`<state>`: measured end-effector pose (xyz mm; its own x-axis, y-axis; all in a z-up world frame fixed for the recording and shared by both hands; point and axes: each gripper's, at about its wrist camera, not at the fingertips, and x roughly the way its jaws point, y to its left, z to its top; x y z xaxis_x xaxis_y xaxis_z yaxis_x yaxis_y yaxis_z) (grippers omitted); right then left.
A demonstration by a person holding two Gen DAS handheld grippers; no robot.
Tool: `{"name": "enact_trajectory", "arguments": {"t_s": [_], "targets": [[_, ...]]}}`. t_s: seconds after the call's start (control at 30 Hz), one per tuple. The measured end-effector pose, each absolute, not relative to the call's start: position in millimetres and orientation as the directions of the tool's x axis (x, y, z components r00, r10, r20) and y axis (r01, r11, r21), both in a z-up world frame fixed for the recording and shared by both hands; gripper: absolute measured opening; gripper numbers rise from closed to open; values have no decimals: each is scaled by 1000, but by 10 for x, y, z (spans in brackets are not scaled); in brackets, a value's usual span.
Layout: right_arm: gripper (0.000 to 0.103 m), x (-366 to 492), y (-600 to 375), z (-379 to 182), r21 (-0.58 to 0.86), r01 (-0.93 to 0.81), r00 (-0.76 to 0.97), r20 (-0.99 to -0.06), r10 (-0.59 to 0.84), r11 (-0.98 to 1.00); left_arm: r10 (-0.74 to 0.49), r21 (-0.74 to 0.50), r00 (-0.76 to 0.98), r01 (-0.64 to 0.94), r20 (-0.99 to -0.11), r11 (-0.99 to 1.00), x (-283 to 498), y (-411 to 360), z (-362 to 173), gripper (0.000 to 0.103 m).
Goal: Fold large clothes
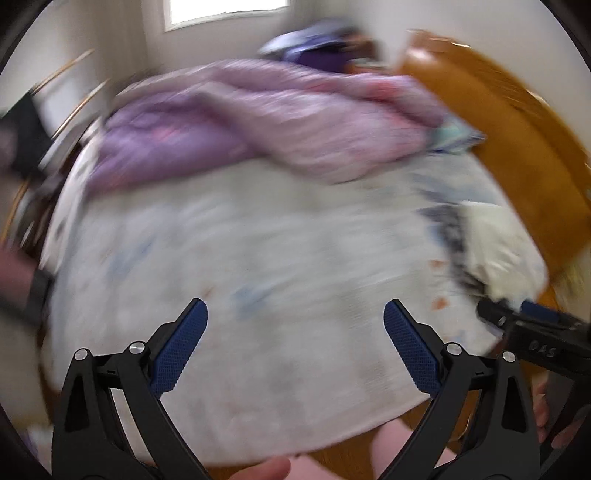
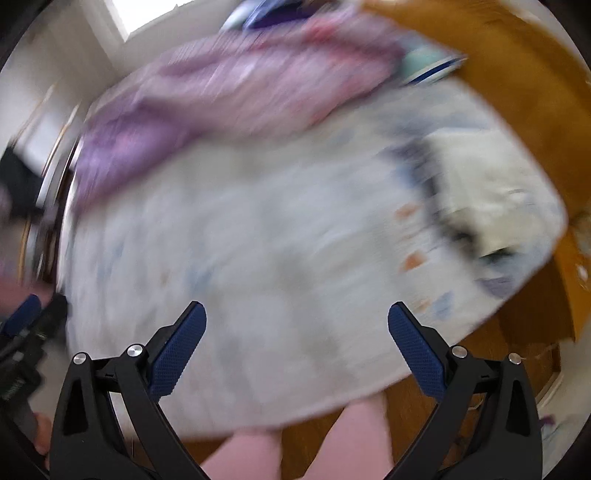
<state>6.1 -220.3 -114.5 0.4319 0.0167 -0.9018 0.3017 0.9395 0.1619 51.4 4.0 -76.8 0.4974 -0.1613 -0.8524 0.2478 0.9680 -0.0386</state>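
Both views are motion-blurred. A crumpled purple and pink garment [image 1: 258, 122] lies at the far side of a bed covered with a pale patterned sheet [image 1: 258, 258]. It also shows in the right wrist view [image 2: 229, 88], on the same sheet [image 2: 258, 240]. My left gripper [image 1: 295, 314] is open and empty above the near part of the sheet. My right gripper [image 2: 297, 314] is open and empty above the sheet too. The right gripper also shows at the right edge of the left wrist view [image 1: 517, 317].
A white and dark cloth [image 1: 491, 247] lies at the bed's right side, also in the right wrist view [image 2: 487, 195]. Orange wooden floor [image 1: 517, 122] runs along the right. A window [image 1: 225, 11] is at the back. The person's legs [image 2: 314, 443] are at the bed's near edge.
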Motion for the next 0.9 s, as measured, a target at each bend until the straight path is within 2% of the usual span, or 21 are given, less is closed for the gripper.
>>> {"name": "enact_trajectory", "arguments": {"t_s": [0.17, 0.4, 0.63, 0.9], "targets": [[95, -331, -2771, -815, 62, 464, 497, -844, -202, 883, -340, -112, 481, 441, -808, 890, 564, -889, -580, 97], [95, -629, -3287, -837, 66, 592, 465, -842, -273, 803, -435, -104, 449, 593, -781, 798, 442, -1658, -513, 97], [95, -856, -3503, -845, 71, 647, 434, -853, -291, 759, -362, -20, 470, 588, -805, 809, 414, -1921, -666, 97], [95, -955, -3629, -901, 91, 678, 418, -864, -280, 729, -336, -34, 447, 559, -829, 828, 470, -1924, -730, 97]]}}
